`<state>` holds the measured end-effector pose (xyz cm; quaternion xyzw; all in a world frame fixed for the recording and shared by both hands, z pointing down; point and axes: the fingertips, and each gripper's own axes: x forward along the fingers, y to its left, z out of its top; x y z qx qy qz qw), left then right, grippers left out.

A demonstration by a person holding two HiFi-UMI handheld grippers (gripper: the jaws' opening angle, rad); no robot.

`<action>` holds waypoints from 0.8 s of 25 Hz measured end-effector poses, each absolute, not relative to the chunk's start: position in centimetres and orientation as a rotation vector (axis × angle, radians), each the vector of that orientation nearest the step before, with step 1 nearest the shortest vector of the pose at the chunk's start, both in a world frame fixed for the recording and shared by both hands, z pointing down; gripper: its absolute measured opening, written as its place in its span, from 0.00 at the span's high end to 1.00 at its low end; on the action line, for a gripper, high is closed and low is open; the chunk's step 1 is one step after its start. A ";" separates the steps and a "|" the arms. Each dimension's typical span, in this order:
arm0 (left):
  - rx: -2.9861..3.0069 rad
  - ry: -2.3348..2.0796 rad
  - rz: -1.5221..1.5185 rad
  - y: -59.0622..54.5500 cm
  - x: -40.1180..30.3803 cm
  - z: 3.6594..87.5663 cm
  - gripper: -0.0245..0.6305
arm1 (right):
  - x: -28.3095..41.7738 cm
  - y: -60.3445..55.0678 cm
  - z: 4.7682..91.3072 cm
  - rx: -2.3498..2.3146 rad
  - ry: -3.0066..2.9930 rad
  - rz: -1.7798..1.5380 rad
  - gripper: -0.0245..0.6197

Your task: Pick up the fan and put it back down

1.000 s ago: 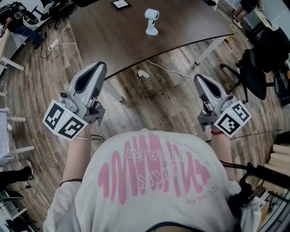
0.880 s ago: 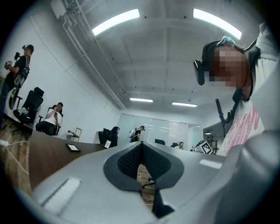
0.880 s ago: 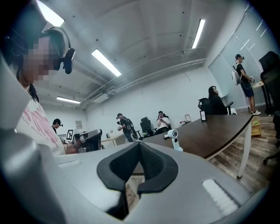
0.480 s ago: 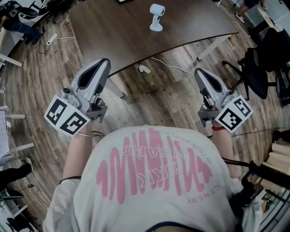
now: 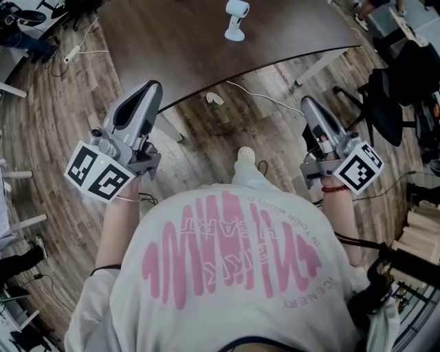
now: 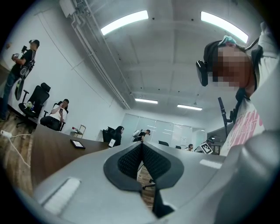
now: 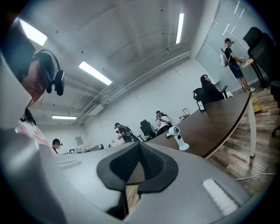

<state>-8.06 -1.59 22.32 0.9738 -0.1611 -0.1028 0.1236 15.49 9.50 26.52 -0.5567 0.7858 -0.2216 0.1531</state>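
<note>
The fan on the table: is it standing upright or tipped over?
Upright. The fan stands on its round base on the table, head on top; the right gripper view shows the same.

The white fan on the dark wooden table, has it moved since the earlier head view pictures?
No. The small white fan stands at the same spot on the dark wooden table, as far from its curved near edge as before.
</note>
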 end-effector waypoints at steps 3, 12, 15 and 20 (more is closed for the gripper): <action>2.830 -0.478 -0.296 -1.5 -7.9 22.9 0.93 | 15.6 8.7 26.5 -1.551 2.233 -0.654 0.95; 2.831 -0.553 -0.291 -3.0 -7.8 23.1 0.93 | 16.2 4.7 26.3 -1.494 2.290 -0.630 0.95; 2.826 -0.576 -0.296 -3.2 -8.0 23.1 0.93 | 15.8 4.5 26.3 -1.486 2.324 -0.626 0.95; 2.821 -0.586 -0.287 -4.1 -7.1 23.0 0.93 | 16.4 2.9 26.9 -1.476 2.350 -0.654 0.95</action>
